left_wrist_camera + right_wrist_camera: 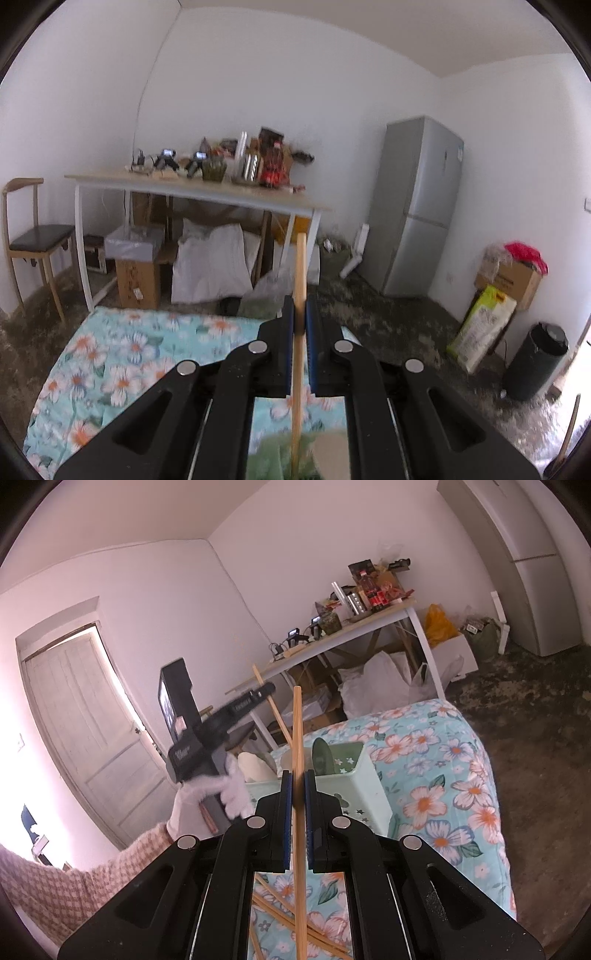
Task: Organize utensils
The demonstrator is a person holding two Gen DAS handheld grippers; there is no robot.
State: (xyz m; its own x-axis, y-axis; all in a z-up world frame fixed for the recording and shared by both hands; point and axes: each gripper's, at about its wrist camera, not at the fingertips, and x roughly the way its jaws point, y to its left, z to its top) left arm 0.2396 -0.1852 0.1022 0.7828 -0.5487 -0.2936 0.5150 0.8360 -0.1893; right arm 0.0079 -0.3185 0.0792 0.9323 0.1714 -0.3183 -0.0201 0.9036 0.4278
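— Gripping anything, your right tongs (297, 775)?
— Yes: blue pads clamp a thin, round wooden chopstick (297, 731), upright. Beyond the tips stands a pale green plastic bin (360, 779) on floral cloth (443, 775).
— Your left tongs (299, 302)?
— Clamped on another stick (300, 266).

Holder (354, 775) on table (461, 775), loose chopsticks (295, 919) before it

Chopstick (298, 369): lower end cut off by frame edge. Holder (347, 775): base hidden behind gripper (297, 794). Shelf clutter (236, 158): indistinct.
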